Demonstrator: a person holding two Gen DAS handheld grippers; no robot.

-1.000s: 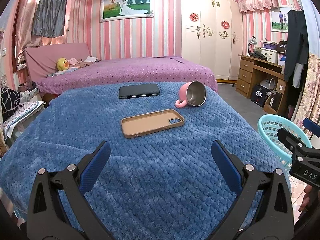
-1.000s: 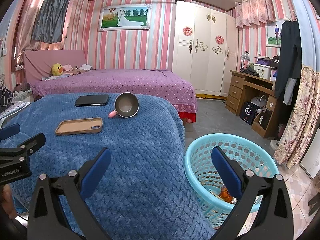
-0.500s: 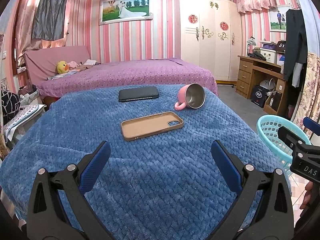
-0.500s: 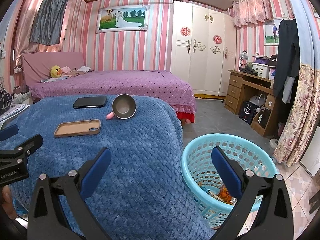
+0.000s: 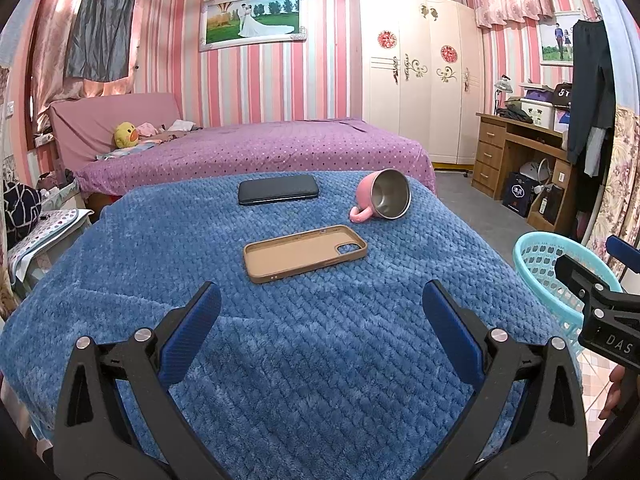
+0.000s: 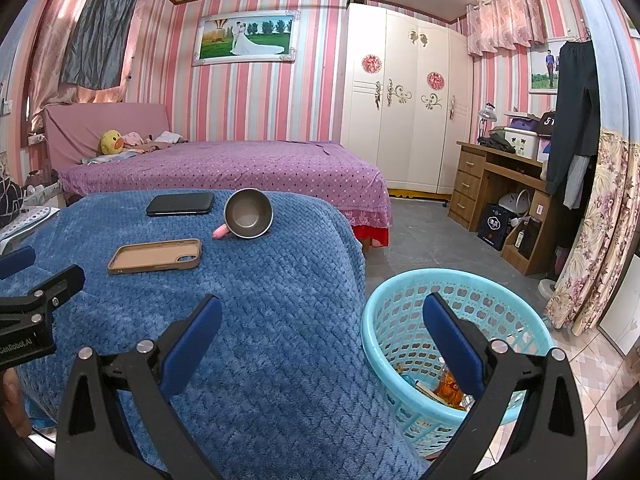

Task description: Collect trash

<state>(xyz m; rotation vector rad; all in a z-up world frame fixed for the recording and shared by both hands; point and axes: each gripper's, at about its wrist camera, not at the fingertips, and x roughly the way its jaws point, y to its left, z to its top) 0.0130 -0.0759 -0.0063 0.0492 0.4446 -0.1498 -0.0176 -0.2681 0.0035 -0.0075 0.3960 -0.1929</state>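
Bedding in purple (image 5: 256, 152) was seen across the back of the room, and in front of it a blue quilted blanket (image 5: 304, 344) was spread over a raised surface that filled most of both views. Beside the blanket's right edge, on the floor, a turquoise plastic basket (image 6: 404, 332) was stood upright, and trash (image 6: 444, 388) in orange and mixed colours was seen at its bottom, partly hidden by the right gripper's finger. The left gripper (image 5: 320, 316) was held low over the near part of the blanket with its jaws spread wide and nothing between them. The right gripper (image 6: 320, 320) was held over the blanket's edge and the basket, its jaws likewise spread and empty. On the blanket, well beyond both grippers, a tan phone case (image 5: 304, 252) was laid open side up, a black phone (image 5: 278, 194) was laid flat behind it, and a pink mug (image 5: 382, 200) was tipped on its side
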